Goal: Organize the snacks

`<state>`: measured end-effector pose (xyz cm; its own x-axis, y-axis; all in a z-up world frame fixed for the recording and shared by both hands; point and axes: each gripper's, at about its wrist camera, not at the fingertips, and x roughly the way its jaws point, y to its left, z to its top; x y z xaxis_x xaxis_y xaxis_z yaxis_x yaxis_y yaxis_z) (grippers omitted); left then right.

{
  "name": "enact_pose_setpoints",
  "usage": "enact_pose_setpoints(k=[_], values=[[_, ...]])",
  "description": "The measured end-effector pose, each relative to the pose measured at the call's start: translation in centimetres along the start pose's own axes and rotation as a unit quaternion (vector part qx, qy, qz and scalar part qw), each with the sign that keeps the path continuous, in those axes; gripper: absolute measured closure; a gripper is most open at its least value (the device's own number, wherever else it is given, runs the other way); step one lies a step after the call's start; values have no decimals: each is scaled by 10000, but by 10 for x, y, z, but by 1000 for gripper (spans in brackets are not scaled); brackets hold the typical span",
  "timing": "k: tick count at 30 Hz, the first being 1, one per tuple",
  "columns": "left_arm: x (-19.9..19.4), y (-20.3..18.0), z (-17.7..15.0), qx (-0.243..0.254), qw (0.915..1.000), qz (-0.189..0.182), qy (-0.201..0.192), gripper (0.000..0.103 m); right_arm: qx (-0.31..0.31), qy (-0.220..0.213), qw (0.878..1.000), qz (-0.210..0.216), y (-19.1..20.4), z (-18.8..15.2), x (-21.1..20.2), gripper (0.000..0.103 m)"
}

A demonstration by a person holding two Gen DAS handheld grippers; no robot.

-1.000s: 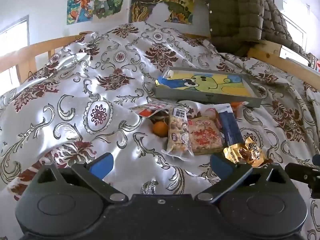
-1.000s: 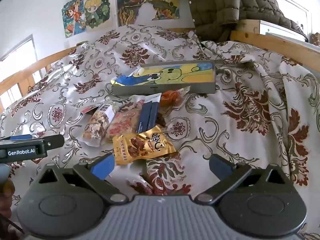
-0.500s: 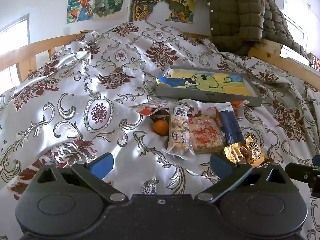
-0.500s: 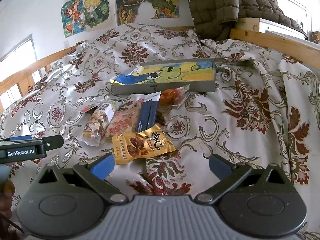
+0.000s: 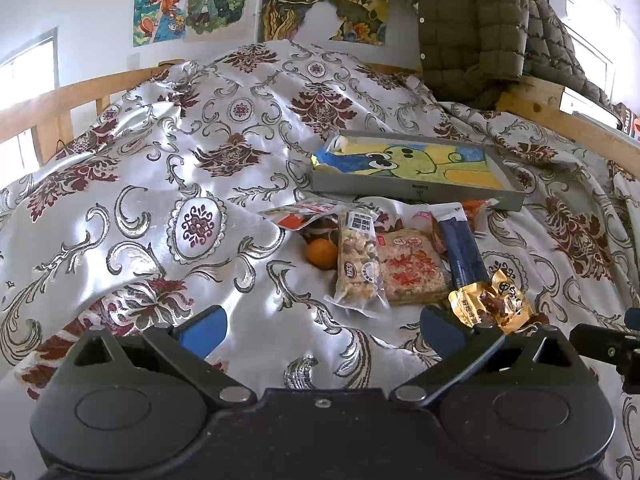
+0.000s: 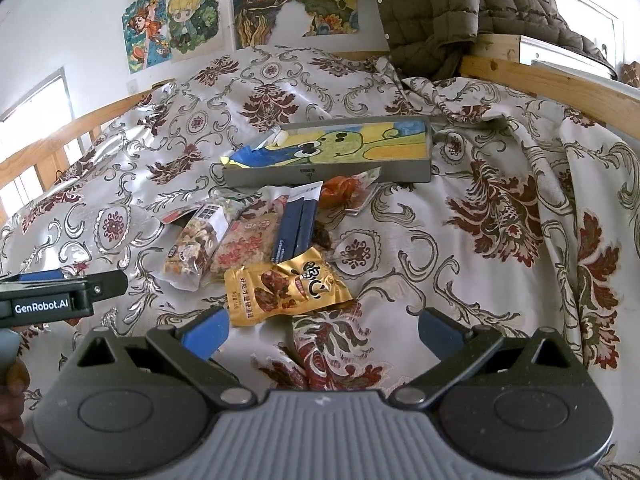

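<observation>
Two grippers hover over the patterned bedspread (image 5: 160, 184), both with jaws spread wide and nothing between the blue pads. The left gripper (image 5: 320, 330) points at bare cloth, with the snack pile ahead and to its right; the right gripper (image 6: 320, 332) sits just short of the gold packet (image 6: 284, 286), whose near edge lies almost between its fingertips. From the right wrist view, the left gripper's side shows at the left edge, level with the pile's near end.

Nearest is that one gold packet, printed with brown pieces. Just beyond it lie three packets side by side and touching: one clear bag of mixed nuts (image 5: 358, 258) on the left, one pale rice-cracker packet (image 5: 410, 266) in the middle, and one dark blue stick pack (image 5: 462, 250) on the right, its near end touching the gold packet. One orange fruit (image 5: 322, 254) rests beside the nut bag, on its left. Farther back lie one flat red-and-white sachet (image 5: 300, 216) and one clear wrapper with orange contents (image 6: 344, 190), partly under the blue pack's far end.

Beyond the pile sits one shallow grey tray (image 5: 416, 190). It holds no snacks; its floor shows a cartoon drawing in yellow, green and blue. An olive quilted jacket (image 5: 472, 28) hangs behind.
</observation>
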<state>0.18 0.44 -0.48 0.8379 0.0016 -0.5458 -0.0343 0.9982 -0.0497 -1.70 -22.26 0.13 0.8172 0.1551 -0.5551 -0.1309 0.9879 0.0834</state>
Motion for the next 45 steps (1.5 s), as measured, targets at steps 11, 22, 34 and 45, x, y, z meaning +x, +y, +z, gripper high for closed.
enact_pose_setpoints(k=[11, 22, 34, 45], values=[[1, 1, -2, -3, 10000, 6, 19, 1, -25, 9, 10000, -12, 1, -1, 0, 0], [1, 1, -2, -7, 10000, 8, 26, 1, -29, 24, 10000, -17, 1, -1, 1, 0], [1, 1, -2, 26, 10000, 1, 38, 1, -23, 56, 10000, -36, 2, -4, 3, 0], [2, 1, -3, 55, 10000, 6, 52, 1, -31, 89, 9999, -38, 1, -3, 5, 0]])
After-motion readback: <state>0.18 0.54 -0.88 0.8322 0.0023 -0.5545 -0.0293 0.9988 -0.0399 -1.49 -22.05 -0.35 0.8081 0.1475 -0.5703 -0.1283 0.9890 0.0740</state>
